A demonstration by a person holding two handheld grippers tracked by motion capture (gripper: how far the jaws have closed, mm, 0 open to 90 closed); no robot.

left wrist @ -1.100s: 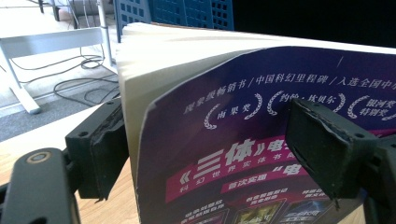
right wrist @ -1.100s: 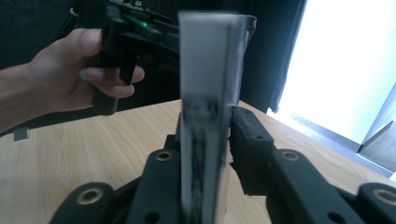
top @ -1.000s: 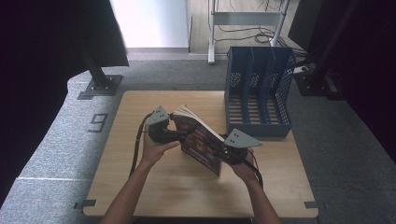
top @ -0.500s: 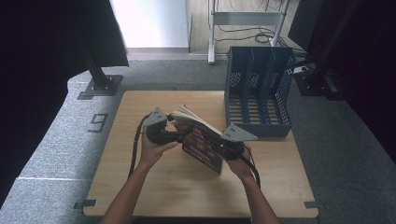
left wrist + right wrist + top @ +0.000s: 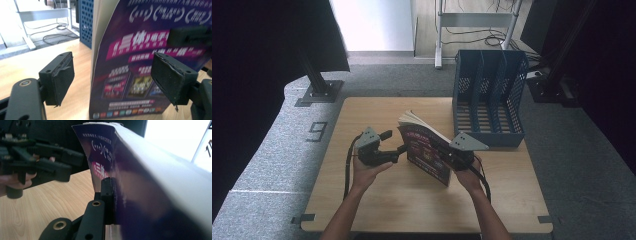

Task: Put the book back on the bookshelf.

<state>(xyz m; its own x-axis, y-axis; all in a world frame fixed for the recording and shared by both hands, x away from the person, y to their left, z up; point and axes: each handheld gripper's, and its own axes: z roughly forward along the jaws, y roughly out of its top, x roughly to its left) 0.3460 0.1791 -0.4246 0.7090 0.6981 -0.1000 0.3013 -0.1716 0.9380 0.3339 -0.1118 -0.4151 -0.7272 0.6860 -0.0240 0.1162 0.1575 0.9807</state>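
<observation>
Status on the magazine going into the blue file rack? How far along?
Done: the magazine is stood on its bottom edge on the table, right claw shut on it. In hand: left claw open beside the cover, not gripping. Left, if the blue file rack is the goal: carrying it over and slotting it in; all the compartments look empty.

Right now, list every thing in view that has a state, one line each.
Magazine: upright on its lower edge on the table, closed, clamped at one side.
Right gripper: shut on the magazine.
Left gripper: open, jaws apart beside the cover, not gripping.
File rack: upright, slots empty.
</observation>
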